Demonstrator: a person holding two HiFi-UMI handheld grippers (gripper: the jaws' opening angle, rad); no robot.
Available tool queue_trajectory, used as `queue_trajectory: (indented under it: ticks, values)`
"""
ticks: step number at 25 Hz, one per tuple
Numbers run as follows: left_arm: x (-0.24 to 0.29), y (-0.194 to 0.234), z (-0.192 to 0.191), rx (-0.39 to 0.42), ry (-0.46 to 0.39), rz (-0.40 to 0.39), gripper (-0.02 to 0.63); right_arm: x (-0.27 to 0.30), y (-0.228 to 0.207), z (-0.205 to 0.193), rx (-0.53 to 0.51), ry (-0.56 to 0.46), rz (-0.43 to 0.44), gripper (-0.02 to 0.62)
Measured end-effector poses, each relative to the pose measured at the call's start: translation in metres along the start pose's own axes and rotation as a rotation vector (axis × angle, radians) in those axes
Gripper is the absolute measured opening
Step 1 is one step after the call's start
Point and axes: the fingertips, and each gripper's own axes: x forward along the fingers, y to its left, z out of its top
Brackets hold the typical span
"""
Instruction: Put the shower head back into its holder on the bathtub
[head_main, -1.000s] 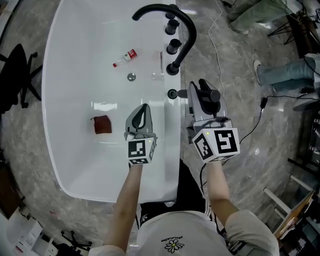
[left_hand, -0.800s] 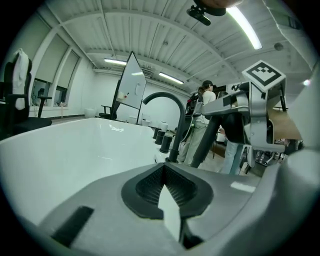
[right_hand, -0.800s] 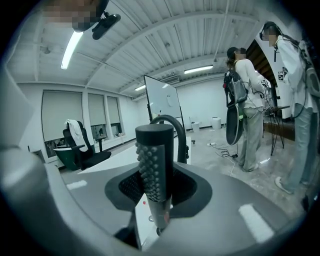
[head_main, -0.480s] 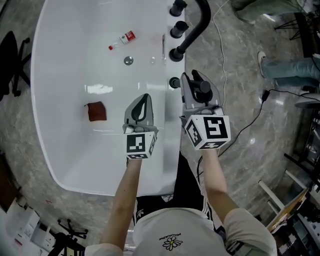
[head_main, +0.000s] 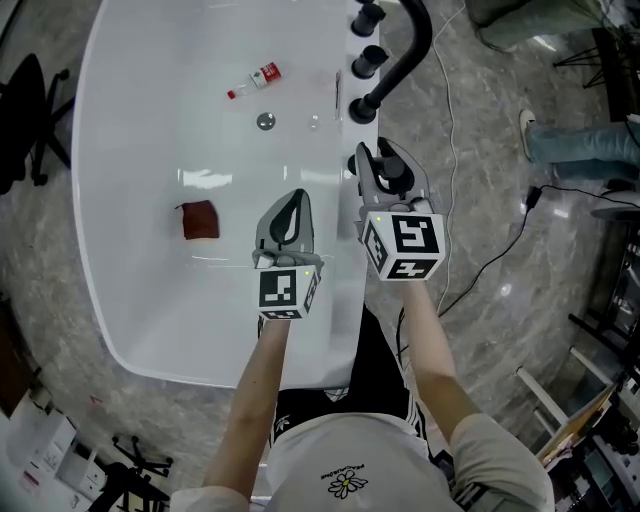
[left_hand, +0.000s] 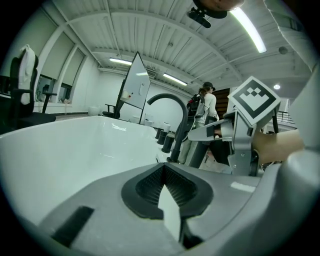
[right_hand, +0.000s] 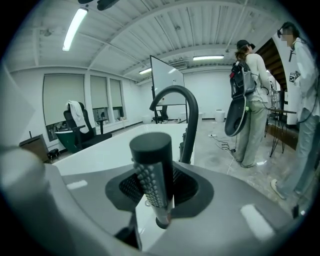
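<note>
The black stick-shaped shower head (right_hand: 152, 167) stands upright between my right gripper's (right_hand: 158, 190) jaws, nozzles facing left, and the gripper is shut on it. Its lower end meets a dark round opening on the white tub rim (right_hand: 161, 221). In the head view the right gripper (head_main: 386, 172) hangs over the rim of the bathtub (head_main: 150, 250), just below the black faucet (head_main: 400, 60); the holder is hidden beneath it. My left gripper (head_main: 285, 225) is shut and empty, hovering over the basin to the left; its closed jaws (left_hand: 167, 189) hold nothing.
Two black knobs (head_main: 368, 60) stand beside the faucet. In the tub lie a small bottle (head_main: 255, 80), the drain (head_main: 265, 121) and a dark red cloth (head_main: 202, 220). A cable (head_main: 450, 90) runs over the floor at right, near a person's legs (head_main: 580, 140).
The right gripper has sunk and shifted left with the shower head, from beside the tub onto the rim where the holder showed. The left gripper has kept its place.
</note>
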Motion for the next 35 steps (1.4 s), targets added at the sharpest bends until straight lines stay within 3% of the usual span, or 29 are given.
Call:
queue_trajectory:
  ticks: [5, 9, 14, 16, 19, 27, 30, 35]
  values:
    - [-0.02, -0.003, 0.034, 0.014, -0.059, -0.013, -0.002, -0.031, 0.006, 0.041, -0.006, -0.062, -0.033, 0.109]
    - [-0.061, -0.014, 0.085, 0.006, -0.172, -0.046, -0.002, -0.094, 0.019, 0.093, -0.024, -0.152, -0.093, 0.095]
    - [-0.165, -0.033, 0.164, 0.081, -0.356, -0.118, -0.002, -0.214, 0.081, 0.157, -0.02, -0.31, -0.196, 0.004]
    - [-0.219, -0.044, 0.196, 0.124, -0.448, -0.129, -0.002, -0.262, 0.116, 0.166, -0.021, -0.351, -0.208, 0.002]
    - [-0.288, -0.063, 0.228, 0.172, -0.515, -0.168, -0.002, -0.326, 0.166, 0.176, 0.007, -0.42, -0.183, 0.002]
    - [-0.423, -0.081, 0.232, 0.171, -0.529, -0.155, -0.002, -0.438, 0.266, 0.15, 0.135, -0.443, -0.054, 0.002]
    - [-0.466, -0.089, 0.233, 0.188, -0.555, -0.166, -0.002, -0.469, 0.287, 0.136, 0.195, -0.467, -0.036, 0.002]
    - [-0.514, -0.11, 0.21, 0.157, -0.518, -0.179, -0.002, -0.512, 0.299, 0.096, 0.282, -0.437, -0.038, 0.002]
